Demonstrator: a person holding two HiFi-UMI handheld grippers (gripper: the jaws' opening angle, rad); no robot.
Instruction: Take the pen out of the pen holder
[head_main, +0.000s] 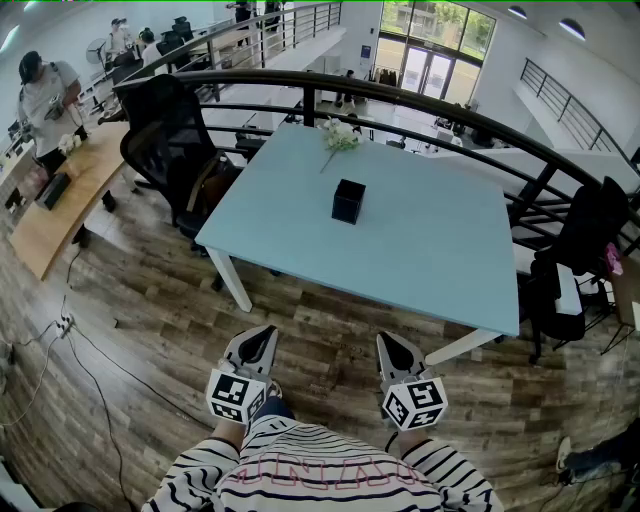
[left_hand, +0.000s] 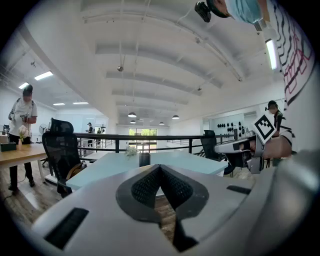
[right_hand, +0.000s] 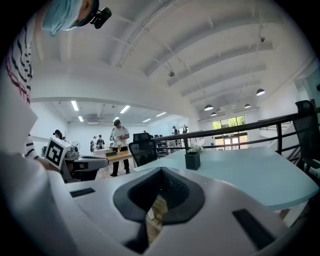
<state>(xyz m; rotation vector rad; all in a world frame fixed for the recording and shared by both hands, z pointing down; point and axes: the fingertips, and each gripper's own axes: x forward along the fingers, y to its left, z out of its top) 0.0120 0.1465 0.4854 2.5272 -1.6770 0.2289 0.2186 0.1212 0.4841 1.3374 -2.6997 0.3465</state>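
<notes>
A black square pen holder (head_main: 348, 200) stands near the middle of the light blue table (head_main: 430, 250); I cannot make out a pen in it from here. It also shows small and far off ahead as the pen holder (left_hand: 144, 159) and the pen holder (right_hand: 192, 160). My left gripper (head_main: 266, 334) and right gripper (head_main: 386, 341) are held close to my body over the wooden floor, short of the table's near edge. Both are shut with nothing between the jaws, as the left gripper (left_hand: 160, 168) and right gripper (right_hand: 160, 172) views confirm.
A small bunch of white flowers (head_main: 339, 135) lies at the table's far edge. A black office chair (head_main: 170, 140) stands at the table's left, another dark chair (head_main: 590, 230) at its right. A black railing (head_main: 400, 90) runs behind. A person (head_main: 45, 100) stands by a wooden desk (head_main: 70, 190). Cables (head_main: 60, 330) cross the floor.
</notes>
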